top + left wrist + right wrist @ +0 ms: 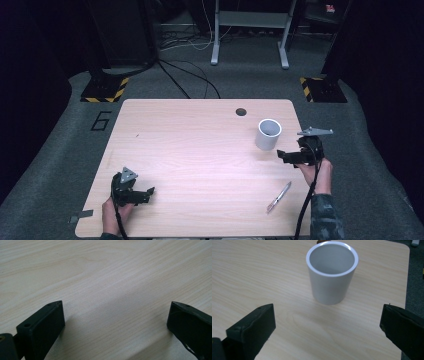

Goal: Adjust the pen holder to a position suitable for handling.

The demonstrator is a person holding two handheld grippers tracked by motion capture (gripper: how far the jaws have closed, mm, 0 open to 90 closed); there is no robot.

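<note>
Nearest to the camera in the high view are your two hands at the near edge of the table point(200, 150). Your left hand point(112, 212) holds the left gripper point(145, 194) low over the near-left part of the wood top, well apart from the white cup point(268, 134). In the left gripper view its jaws stand wide, w/ bare wood grain between them and nothing held.

Your right hand point(316, 172) holds the right gripper point(282, 156) just beside the cup, on the cup's near-right side. In the right gripper view point(328, 325) the jaws are wide too, approx. framing the cup point(332, 272), which stands upright and looks empty inside. The jaws do not touch it.

A pen point(278, 197) lies on the table nearer to you than the cup, slightly right of it, tilted diagonal. A small dark round hole point(241, 111) sits in the table beyond the cup, to its left.
</note>
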